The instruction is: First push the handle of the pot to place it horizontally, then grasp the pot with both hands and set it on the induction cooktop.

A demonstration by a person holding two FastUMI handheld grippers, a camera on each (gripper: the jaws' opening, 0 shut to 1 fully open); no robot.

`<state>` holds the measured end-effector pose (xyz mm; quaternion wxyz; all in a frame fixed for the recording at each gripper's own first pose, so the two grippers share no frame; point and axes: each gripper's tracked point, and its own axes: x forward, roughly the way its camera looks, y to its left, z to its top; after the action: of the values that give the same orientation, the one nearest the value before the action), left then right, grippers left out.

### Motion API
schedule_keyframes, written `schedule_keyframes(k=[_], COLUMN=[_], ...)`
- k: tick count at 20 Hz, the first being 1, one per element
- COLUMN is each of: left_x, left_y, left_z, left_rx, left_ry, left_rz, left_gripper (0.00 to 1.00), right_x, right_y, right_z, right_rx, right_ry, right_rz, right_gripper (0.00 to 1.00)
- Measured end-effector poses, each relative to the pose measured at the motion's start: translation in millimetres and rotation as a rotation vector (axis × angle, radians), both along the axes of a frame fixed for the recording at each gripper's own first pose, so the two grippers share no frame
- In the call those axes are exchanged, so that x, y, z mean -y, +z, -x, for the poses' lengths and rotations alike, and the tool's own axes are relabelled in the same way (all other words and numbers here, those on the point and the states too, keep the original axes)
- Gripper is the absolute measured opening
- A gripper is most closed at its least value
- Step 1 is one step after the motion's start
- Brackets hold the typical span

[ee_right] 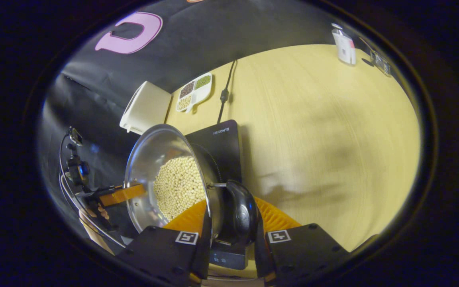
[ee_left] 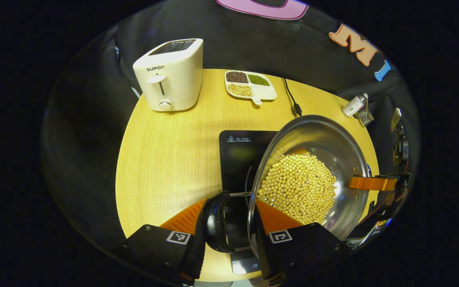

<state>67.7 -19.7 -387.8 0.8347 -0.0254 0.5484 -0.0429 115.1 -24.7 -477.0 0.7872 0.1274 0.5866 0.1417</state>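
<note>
A steel pot [ee_left: 345, 159] full of soybeans [ee_left: 299, 187] hangs over the black induction cooktop [ee_left: 239, 155]; whether it touches the cooktop I cannot tell. My left gripper [ee_left: 229, 217] is shut on the pot's black loop handle [ee_left: 215, 223] at the near rim. Across the pot, a finger [ee_left: 373, 183] of the right gripper reaches the opposite rim. In the right gripper view, my right gripper [ee_right: 231, 219] is shut on the other black handle [ee_right: 241, 213], with the pot [ee_right: 150, 155] left of it above the cooktop [ee_right: 221, 143]. The left gripper's finger [ee_right: 122, 194] shows at the far rim.
On the round wooden table [ee_left: 165, 159] a white toaster [ee_left: 169, 75] stands at the back left. A divided dish of beans [ee_left: 249, 84] and the cooktop's cable [ee_left: 291, 97] lie behind the cooktop. A small white bottle [ee_left: 353, 105] sits at the back right edge.
</note>
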Motion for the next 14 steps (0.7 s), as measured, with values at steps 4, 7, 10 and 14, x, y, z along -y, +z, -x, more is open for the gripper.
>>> schedule_keyframes(k=[4,7,10,14], left_x=[-0.2,1.4,0.5,0.0], left_y=[-2.4,-3.8,-1.9,-1.8], left_z=[1.0,0.4,4.9,4.3], left_rx=[-0.002,0.005,0.013,0.020], left_ry=[0.003,0.004,-0.001,-0.006], left_rz=[0.012,0.017,0.018,0.018], left_gripper=[0.57,0.59,0.60,0.61], right_x=[1.3,1.8,3.2,3.7], right_y=[-2.1,-1.6,-0.6,-3.7], right_z=[-6.1,-8.6,-9.7,-11.4], right_rx=[0.026,0.040,0.051,0.058], right_ry=[0.010,0.025,0.034,0.039], right_rz=[-0.010,-0.021,-0.029,-0.029], right_gripper=[0.48,0.48,0.48,0.46])
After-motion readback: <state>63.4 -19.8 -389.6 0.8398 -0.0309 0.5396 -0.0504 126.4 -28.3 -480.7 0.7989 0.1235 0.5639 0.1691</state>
